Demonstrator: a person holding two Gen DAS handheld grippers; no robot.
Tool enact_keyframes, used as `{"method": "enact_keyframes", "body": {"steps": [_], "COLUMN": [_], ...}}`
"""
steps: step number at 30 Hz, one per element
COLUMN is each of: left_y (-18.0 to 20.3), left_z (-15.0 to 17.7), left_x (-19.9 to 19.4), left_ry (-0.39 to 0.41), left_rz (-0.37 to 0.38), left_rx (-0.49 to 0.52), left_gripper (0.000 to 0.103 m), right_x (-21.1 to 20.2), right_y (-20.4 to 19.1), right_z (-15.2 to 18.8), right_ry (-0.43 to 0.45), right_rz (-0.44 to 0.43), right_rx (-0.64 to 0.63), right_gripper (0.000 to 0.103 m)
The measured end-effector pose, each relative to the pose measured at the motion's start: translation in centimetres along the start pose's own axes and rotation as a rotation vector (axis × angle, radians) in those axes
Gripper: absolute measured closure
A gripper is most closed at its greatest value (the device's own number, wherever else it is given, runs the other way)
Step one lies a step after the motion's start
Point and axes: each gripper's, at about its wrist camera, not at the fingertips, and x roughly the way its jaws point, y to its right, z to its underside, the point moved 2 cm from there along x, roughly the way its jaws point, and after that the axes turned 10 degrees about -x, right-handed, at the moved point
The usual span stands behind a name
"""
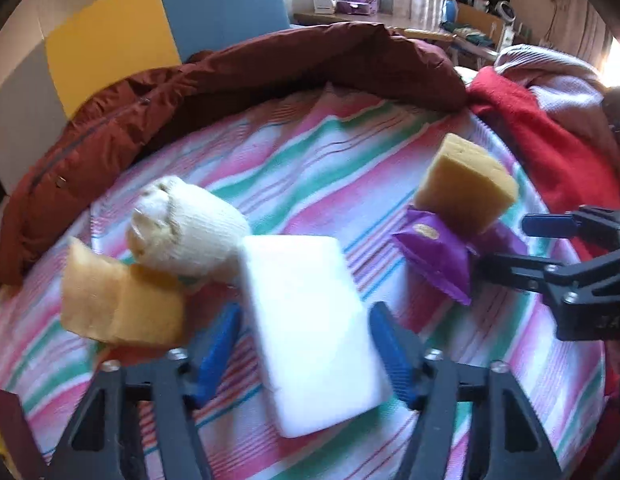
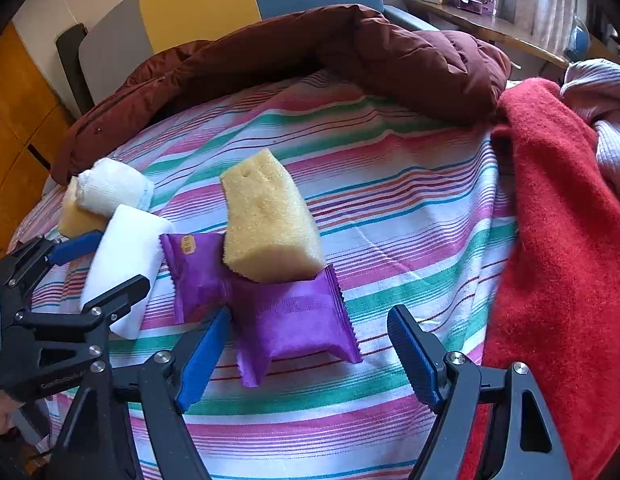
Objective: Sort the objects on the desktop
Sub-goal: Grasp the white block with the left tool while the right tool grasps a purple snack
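Note:
A white block [image 1: 310,332] lies between the open blue fingers of my left gripper [image 1: 306,344]; whether the pads touch it I cannot tell. It also shows in the right wrist view [image 2: 126,256]. A rolled white cloth [image 1: 186,226] and a yellow sponge [image 1: 118,304] lie just left of it. A second yellow sponge [image 2: 268,220] rests on purple snack packets [image 2: 286,316]. My right gripper [image 2: 310,356] is open and empty, its fingers either side of the nearest packet. It appears from the right in the left wrist view [image 1: 513,248].
Everything lies on a striped cloth [image 2: 409,220] over a rounded surface. A maroon padded jacket [image 2: 310,52] curves along the back. A red blanket [image 2: 557,220] and a pale knit [image 2: 605,120] are heaped at the right edge.

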Motion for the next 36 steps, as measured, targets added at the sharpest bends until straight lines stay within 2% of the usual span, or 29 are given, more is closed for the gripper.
{"method": "enact_keyframes", "body": {"steps": [3,4,5,7,11,18,24,30,36], "left_y": [0.3,0.2,0.0,-0.5,-1.4,-3.4,-5.0,-5.6,-6.2], "left_z": [0.7,0.9,1.2,2.0,4.2,9.0,13.1,14.9,15.9], "left_x": [-0.6,-0.7,-0.8,-1.2,-2.8,-5.9,-8.6,-10.0,-10.9], "left_ry": [0.032,0.031,0.027,0.023,0.022,0.016,0.014,0.02,0.036], "left_rz": [0.007,0.015,0.032,0.051,0.066,0.087,0.09,0.08,0.089], "left_rx": [0.03,0.028,0.016,-0.014,-0.055,-0.136,-0.2,-0.205,-0.213], "left_gripper": [0.046,0.046,0.047,0.047,0.047,0.048,0.048,0.048,0.048], "right_x": [0.3,0.5,0.8,1.0,1.0,0.9,0.9,0.9,0.7], "right_y": [-0.1,-0.2,-0.5,-1.0,-1.6,-2.1,-5.1,-8.1,-10.5], "right_z": [-0.1,-0.1,-0.1,-0.1,0.0,0.2,0.7,1.3,1.9], "right_ry": [0.0,-0.004,-0.013,-0.022,-0.022,-0.03,-0.057,-0.076,-0.093], "right_rz": [-0.007,-0.018,-0.033,-0.016,-0.017,-0.039,-0.228,-0.328,-0.319], "right_rx": [-0.01,-0.015,-0.026,-0.06,-0.097,-0.127,-0.206,-0.258,-0.292], "right_gripper": [0.022,0.026,0.035,0.045,0.05,0.052,0.052,0.052,0.052]}}
